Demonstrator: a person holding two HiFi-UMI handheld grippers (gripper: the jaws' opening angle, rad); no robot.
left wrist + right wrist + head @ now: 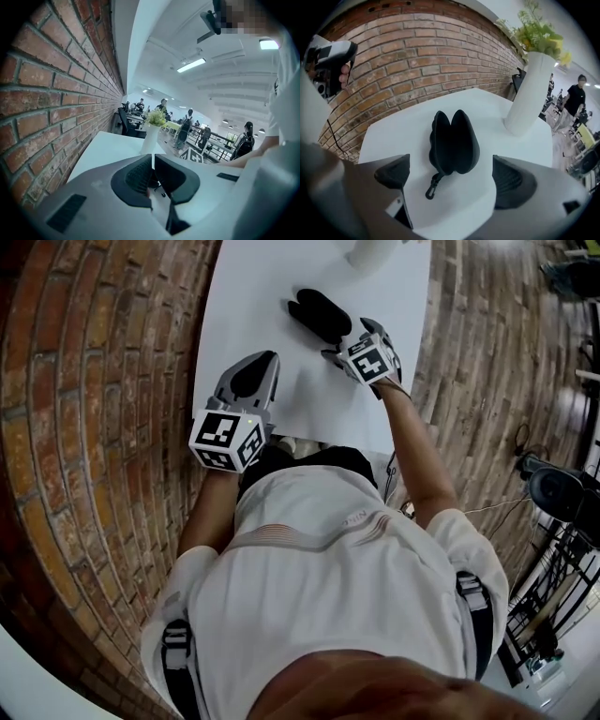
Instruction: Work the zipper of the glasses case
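the black case (pixel 452 140) lies on the white table (pixel 253 287), halves gaping, clip (pixel 432 186) toward the right gripper (pixel 450 166), whose jaws stand wide apart, nothing gripped. the left gripper (pixel 153 161) is closed and empty at the table's near edge.

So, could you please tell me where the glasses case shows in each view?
Head view: case top centre, on the table.
Left gripper view: not in it.
Right gripper view: centre, just beyond the right gripper's open jaws.
Shared landmark: the white vase, in all three.
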